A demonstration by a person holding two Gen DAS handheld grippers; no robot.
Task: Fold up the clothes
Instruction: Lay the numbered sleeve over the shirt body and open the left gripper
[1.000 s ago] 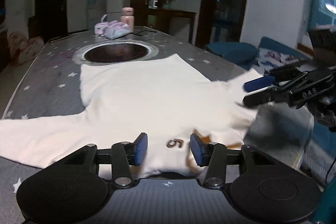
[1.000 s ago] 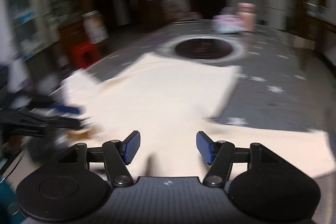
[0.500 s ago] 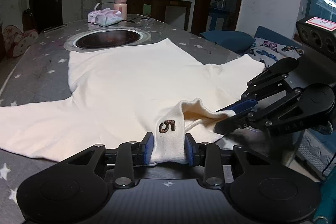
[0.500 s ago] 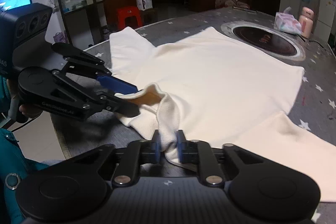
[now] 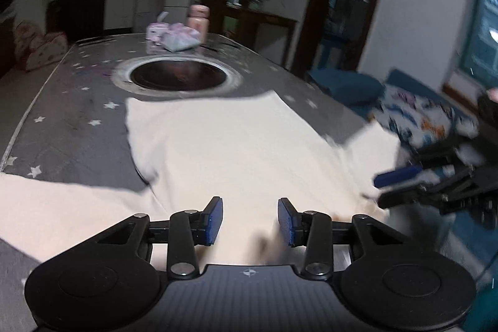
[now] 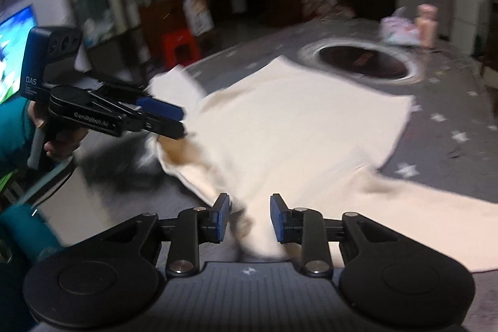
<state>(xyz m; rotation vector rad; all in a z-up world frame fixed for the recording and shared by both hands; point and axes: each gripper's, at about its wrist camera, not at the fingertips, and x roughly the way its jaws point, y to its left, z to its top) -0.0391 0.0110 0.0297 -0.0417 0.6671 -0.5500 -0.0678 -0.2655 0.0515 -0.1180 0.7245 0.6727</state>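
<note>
A cream long-sleeved top [image 5: 230, 145] lies spread on the grey star-patterned table [image 5: 71, 126], its collar end at the near edge. It also shows in the right wrist view [image 6: 298, 126]. My left gripper [image 5: 250, 221] is open over the collar area, with nothing between its blue pads. My right gripper [image 6: 250, 218] is open too, with collar cloth lying loose between and under its pads. Each gripper shows in the other's view: the right one [image 5: 404, 185] at the right, the left one [image 6: 162, 120] at the left. Both frames are motion-blurred.
A round dark burner [image 5: 177, 77] is set into the table beyond the top. A pink bottle [image 5: 198, 21] and a tissue pack [image 5: 180, 39] stand at the far end. A blue sofa with a patterned cushion [image 5: 414, 111] is on the right.
Half a second ago both grippers were shut on the raised collar. Both have now opened and let it go, and the collar has dropped back flat.
</note>
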